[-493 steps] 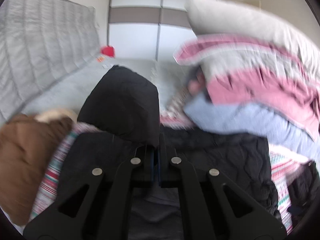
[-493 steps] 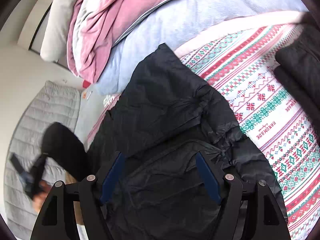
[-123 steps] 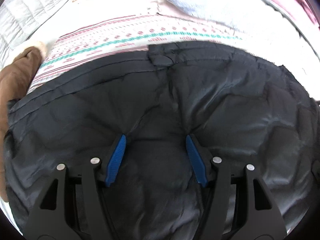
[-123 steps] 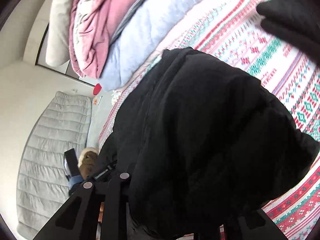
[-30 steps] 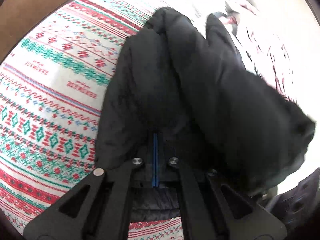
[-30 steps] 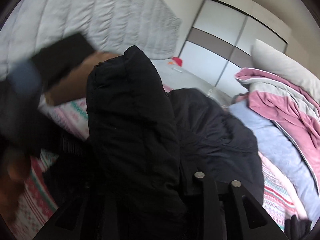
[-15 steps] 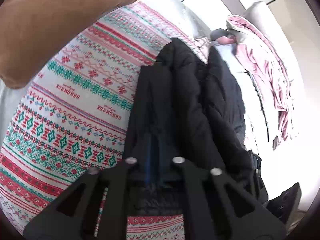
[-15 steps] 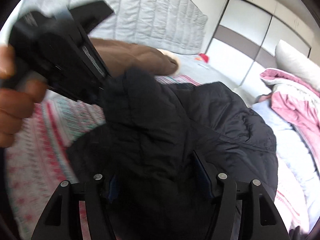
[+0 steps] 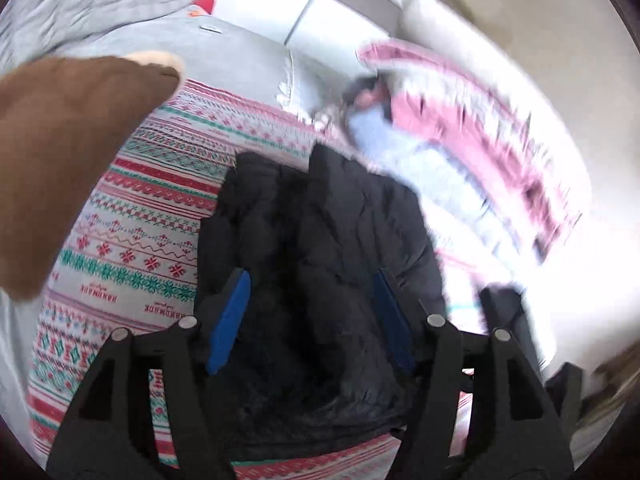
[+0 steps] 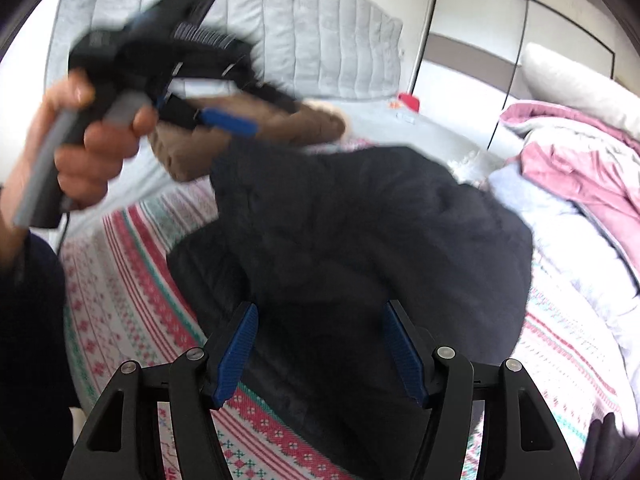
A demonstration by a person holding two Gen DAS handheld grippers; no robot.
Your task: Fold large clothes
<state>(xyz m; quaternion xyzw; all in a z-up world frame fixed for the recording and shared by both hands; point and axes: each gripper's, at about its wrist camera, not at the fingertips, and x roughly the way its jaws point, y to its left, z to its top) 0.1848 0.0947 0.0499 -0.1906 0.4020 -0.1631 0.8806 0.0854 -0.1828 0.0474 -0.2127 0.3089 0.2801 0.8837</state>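
Thing to fold: a big black puffy quilted jacket [image 9: 320, 272]. It lies in a bunched heap on the blanket with red and green knitted-style patterns [image 9: 132, 240] that covers the bed.

Where it lies: right in front of both tools. In the left wrist view the heap runs away from the camera, long and narrow — its long way points toward the white wardrobe doors [image 9: 320, 12] at the far end.

Left gripper [image 9: 312, 312]: its blue pads are spread wide and nothing is between them. It hangs over the near end of the jacket. From the right wrist view it is lifted up in the air in the person's left hand [image 10: 88, 148], clear of the cloth.

Right gripper [image 10: 320, 348]: spread wide too, holding nothing. The dark cloth fills the gap just past its tips, so it looks like the nearer one to the jacket. I cannot tell if it touches.

Other stuff: a brown fuzzy garment with a cream edge [image 9: 68, 152] sits off to the left. A pile of pink, grey and pale blue bedding [image 10: 580, 184] sits to the right.

How far along: the jacket looks folded into a rough bundle, but lumpy.

Next move, my guess: the right one goes straight ahead and down to press or grab the near edge — the left one must drop first.
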